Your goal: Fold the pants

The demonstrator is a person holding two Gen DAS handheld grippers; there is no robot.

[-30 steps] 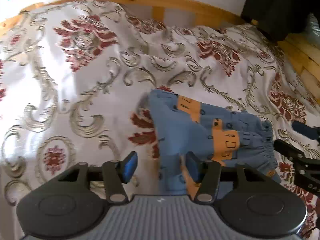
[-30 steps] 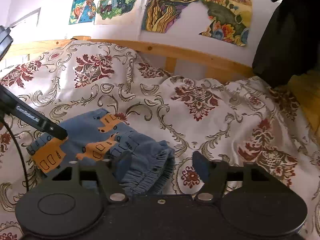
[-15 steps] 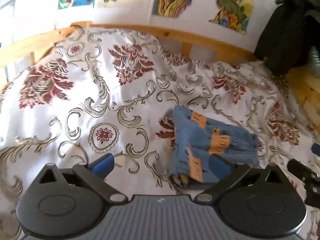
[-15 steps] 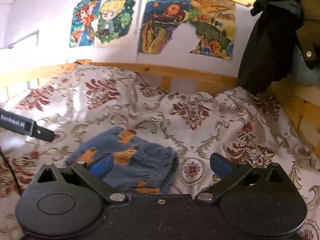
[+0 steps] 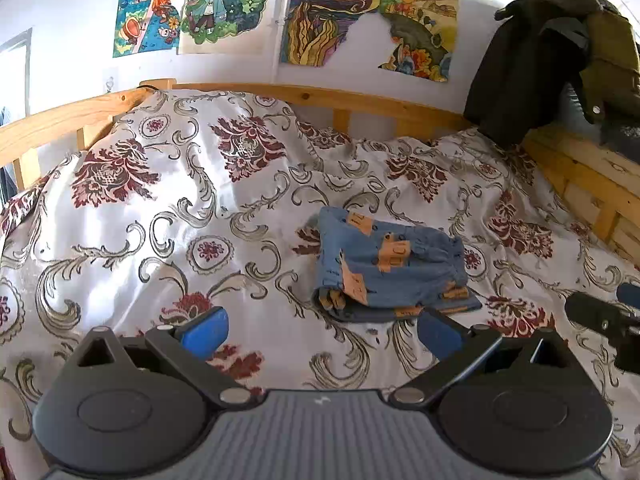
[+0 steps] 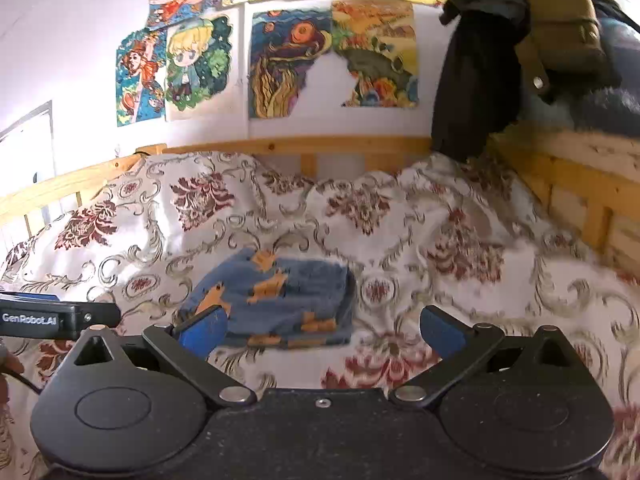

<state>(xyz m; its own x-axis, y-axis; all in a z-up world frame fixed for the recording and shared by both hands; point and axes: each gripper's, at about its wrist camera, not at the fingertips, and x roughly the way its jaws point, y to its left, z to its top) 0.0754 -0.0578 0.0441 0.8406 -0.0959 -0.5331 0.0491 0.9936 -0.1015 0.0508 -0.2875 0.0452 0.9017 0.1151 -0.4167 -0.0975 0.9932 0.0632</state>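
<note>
The small blue pants (image 5: 390, 266) with orange patches lie folded into a compact stack on the patterned bedspread (image 5: 160, 232). My left gripper (image 5: 320, 334) is open, held back from the near edge of the stack, with nothing between its blue pads. In the right wrist view the same pants (image 6: 276, 296) lie ahead and slightly left. My right gripper (image 6: 320, 330) is open and empty too, pulled back from the stack. The tip of the right gripper (image 5: 604, 316) shows at the right edge of the left wrist view, and the left gripper's tip (image 6: 52, 318) at the left edge of the right wrist view.
A wooden bed frame (image 5: 360, 100) runs along the back and the right side (image 5: 592, 184). Dark clothes (image 5: 532, 60) hang at the back right corner. Colourful posters (image 5: 352, 12) cover the wall. The bedspread is rumpled near the headboard.
Both grippers have opened wider and drawn back and up from the pants, which now lie folded and untouched, farther off in both views.
</note>
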